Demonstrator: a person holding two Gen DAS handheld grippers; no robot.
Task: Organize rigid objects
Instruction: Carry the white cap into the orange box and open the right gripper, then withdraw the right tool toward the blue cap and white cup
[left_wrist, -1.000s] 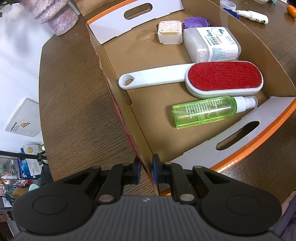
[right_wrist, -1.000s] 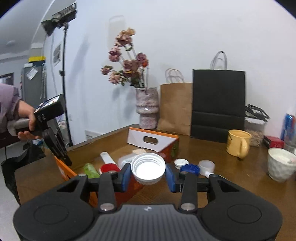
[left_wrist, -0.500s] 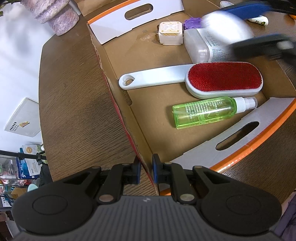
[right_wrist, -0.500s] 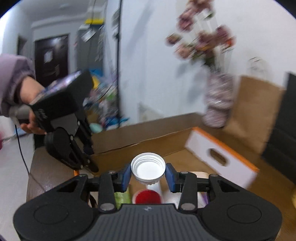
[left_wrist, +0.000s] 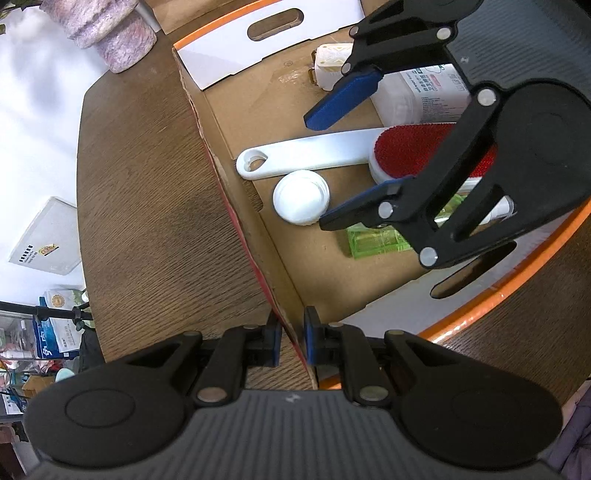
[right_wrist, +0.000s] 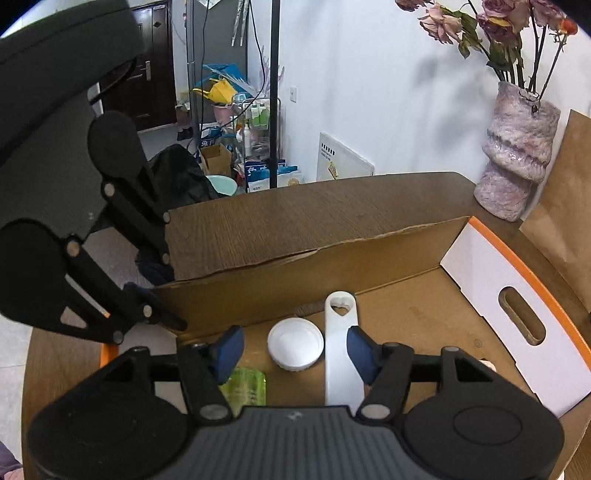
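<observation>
Two grippers: your right gripper (right_wrist: 295, 350) spread wide over the white cap (right_wrist: 295, 344), which lies in the cardboard box (left_wrist: 332, 266) beside the brush handle (left_wrist: 306, 155); left gripper (left_wrist: 290, 341) pinching the box wall.

A mottled pink vase (right_wrist: 517, 147) of dried flowers (right_wrist: 495, 22) stands at the far corner of the wooden counter (right_wrist: 295, 214). A brown paper bag (right_wrist: 565, 206) stands just beside the vase.

White lid (left_wrist: 301, 196) lies inside cardboard box (left_wrist: 236, 86), between lint brush (left_wrist: 332, 149) and green bottle (left_wrist: 376, 240).
</observation>
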